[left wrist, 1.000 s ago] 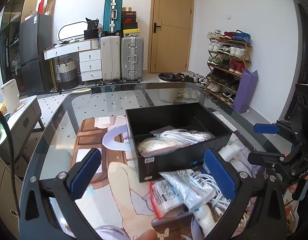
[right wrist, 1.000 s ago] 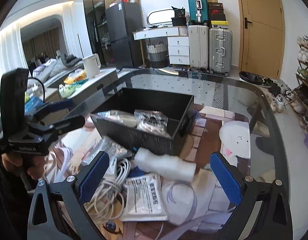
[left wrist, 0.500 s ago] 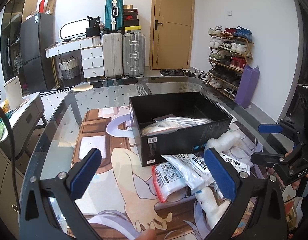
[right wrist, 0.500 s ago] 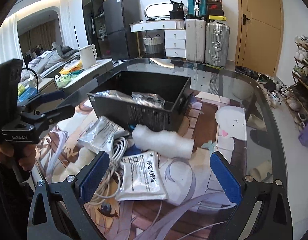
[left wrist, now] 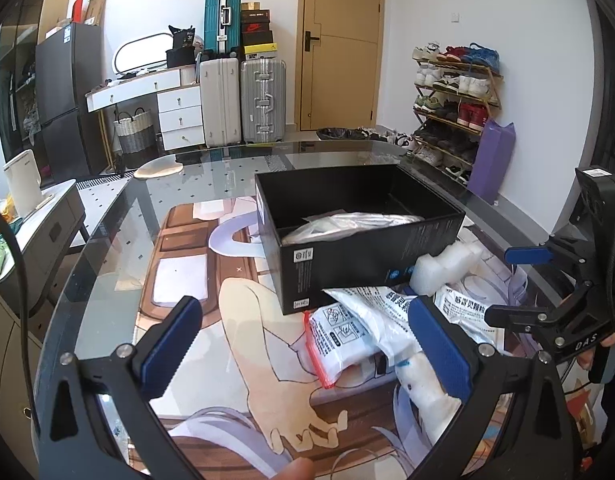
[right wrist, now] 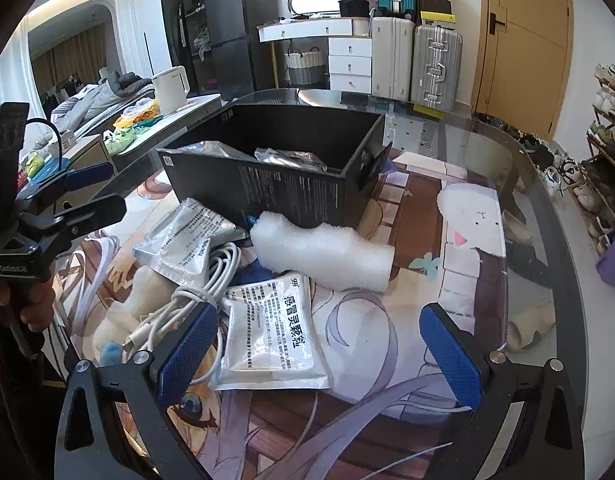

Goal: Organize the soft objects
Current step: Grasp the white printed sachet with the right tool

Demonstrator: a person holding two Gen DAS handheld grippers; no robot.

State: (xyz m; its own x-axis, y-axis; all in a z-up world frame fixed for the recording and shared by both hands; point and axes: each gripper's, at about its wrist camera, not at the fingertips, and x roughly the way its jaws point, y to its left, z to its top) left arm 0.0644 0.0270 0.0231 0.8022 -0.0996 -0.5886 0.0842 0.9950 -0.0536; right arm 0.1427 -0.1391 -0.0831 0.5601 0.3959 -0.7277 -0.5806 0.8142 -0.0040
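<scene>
Both your left gripper (left wrist: 307,344) and right gripper (right wrist: 319,344) hover spread wide, holding nothing. Only your right view shows the white cable (right wrist: 195,296) coiled beside the foam roll (right wrist: 323,254); only your left shows the red-sealed pouch (left wrist: 335,340). The one black box (right wrist: 275,168) on the glass table (left wrist: 107,248) holds two bags (right wrist: 291,159), with three packets visible outside it

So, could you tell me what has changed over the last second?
The left gripper has pulled back from the black box, still open and empty. The right gripper has come down toward the white sachet, also open. The box, foam roll and white cable stayed put.
</scene>
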